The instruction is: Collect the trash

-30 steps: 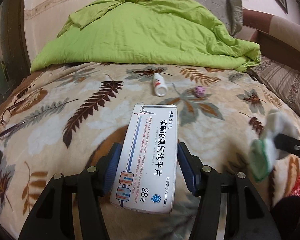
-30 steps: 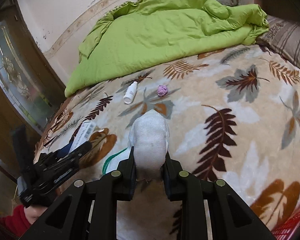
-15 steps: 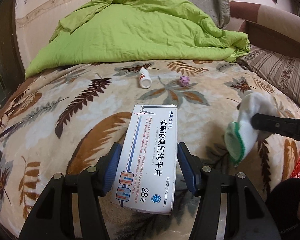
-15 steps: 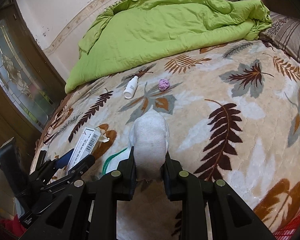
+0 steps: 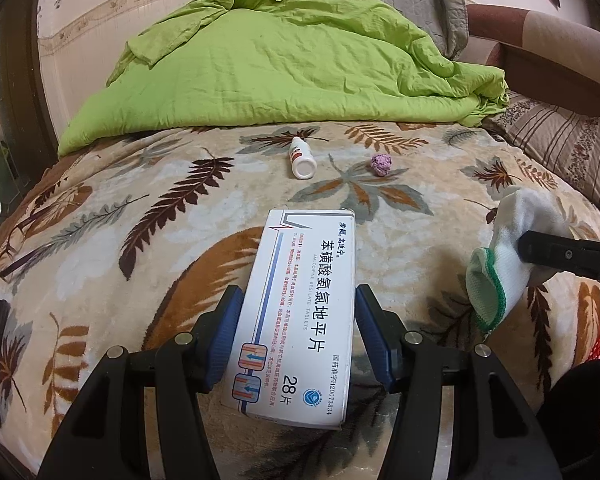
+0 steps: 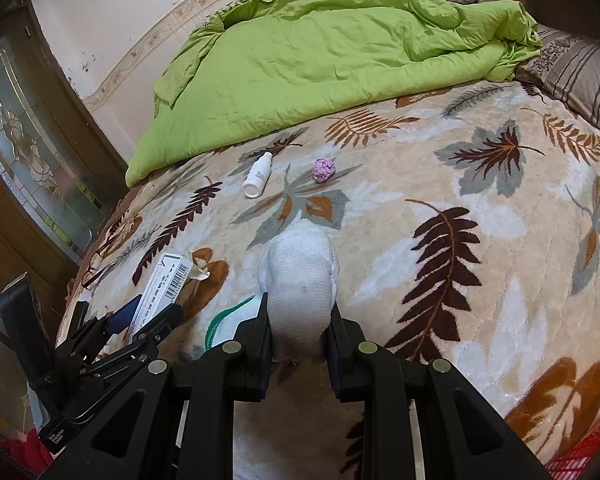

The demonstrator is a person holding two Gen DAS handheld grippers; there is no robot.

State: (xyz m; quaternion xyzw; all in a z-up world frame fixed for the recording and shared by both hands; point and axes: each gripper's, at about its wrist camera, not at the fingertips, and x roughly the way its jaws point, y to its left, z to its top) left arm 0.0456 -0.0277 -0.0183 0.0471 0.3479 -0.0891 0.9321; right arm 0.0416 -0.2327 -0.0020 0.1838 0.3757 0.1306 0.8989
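glossy cardboard box (image 5: 300, 312), knitted cloth sock (image 6: 300, 276), plush fleece blanket (image 5: 140, 240).

We see a bed covered by a leaf-patterned blanket (image 5: 100, 216). On it lie 1 white bottle (image 5: 301, 157) on its side, 1 crumpled purple paper ball (image 5: 381, 164) near it, and a bunched green quilt (image 5: 284, 68) farther back.

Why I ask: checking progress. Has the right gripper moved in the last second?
Yes. In the left wrist view the right gripper, shut on the sock, rose toward the purple ball.
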